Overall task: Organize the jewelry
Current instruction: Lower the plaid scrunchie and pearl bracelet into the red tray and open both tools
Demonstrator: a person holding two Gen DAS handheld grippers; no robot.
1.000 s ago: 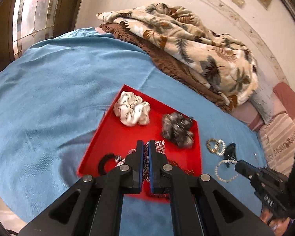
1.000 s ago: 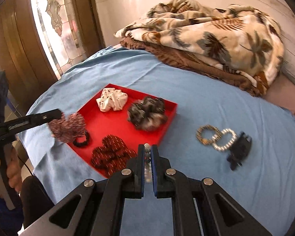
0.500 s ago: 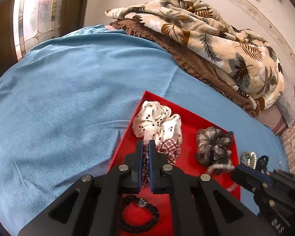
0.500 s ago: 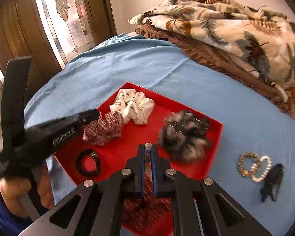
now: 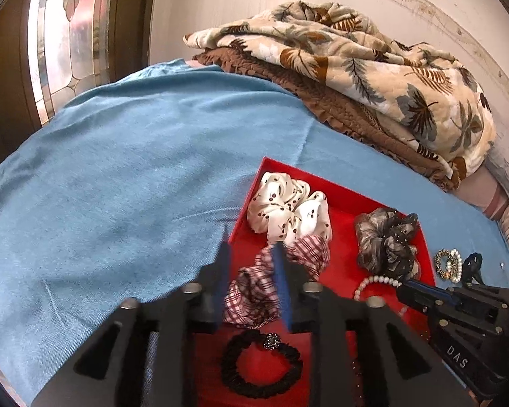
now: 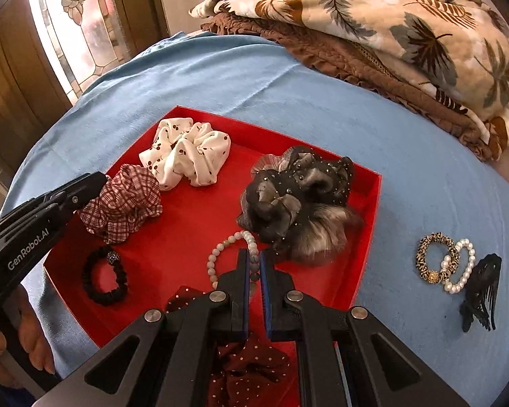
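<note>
Blue bedsheet [image 6: 322, 108] covers the bed, with a stained-glass window [image 5: 61, 44] at far left and a heap of blankets [image 6: 390, 23] at the back. On the sheet lies the red tray [image 6: 193, 224]. Leftmost, the left gripper [image 5: 249, 249] has its jaws parted, with the plaid scrunchie [image 5: 271, 278] lying loose between and just under them, against the white scrunchie [image 5: 288, 213] ahead; half a second ago those jaws were pinched on it above the tray, so it has just been let go. A black hair tie [image 5: 261, 363] sits below the jaws, nearer the camera. Further right, the right gripper [image 6: 253, 261] has its jaws nearly together on the bead bracelet [image 6: 230, 254], which now droops onto the tray floor just left of the grey scrunchie [image 6: 298, 203]; earlier it hung higher, over the tray's near edge, and a second ago it was outside the tray. A dotted maroon scrunchie [image 6: 247, 366] lies under that gripper. To do the drop well, I judge the right jaws should open only once the beads rest flat, then lift straight up so nothing snags. Well right of the tray, on the sheet, wait a leopard bracelet [image 6: 434, 261], a pearl bracelet [image 6: 461, 268] and a black clip [image 6: 482, 291].
</note>
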